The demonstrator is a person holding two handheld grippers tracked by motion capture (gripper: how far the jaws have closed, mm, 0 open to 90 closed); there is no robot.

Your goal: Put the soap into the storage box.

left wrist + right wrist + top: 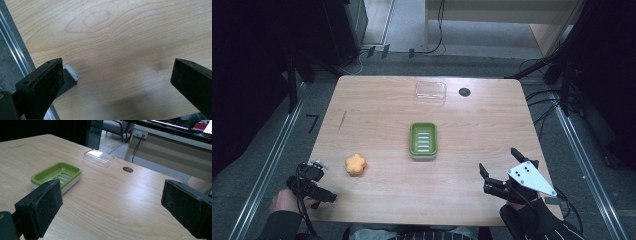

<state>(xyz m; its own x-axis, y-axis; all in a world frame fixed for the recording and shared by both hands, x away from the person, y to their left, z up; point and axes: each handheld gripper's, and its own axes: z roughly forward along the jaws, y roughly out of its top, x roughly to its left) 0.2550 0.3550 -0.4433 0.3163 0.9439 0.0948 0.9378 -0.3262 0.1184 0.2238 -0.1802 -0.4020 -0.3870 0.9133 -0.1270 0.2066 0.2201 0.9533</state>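
High view, orange soap (355, 165), green dish (423, 140)

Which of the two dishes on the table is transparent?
The clear dish at the far edge, beside the round hole. The other, the green soap dish, sits mid-table.

Stuff that's cut off or hard to make out

Right gripper (111, 212) view crops its own far pad at the edge; the clear lid (430, 92) is faint in the high view.

One soap (355, 165), one dish (423, 140), one lid (430, 92)
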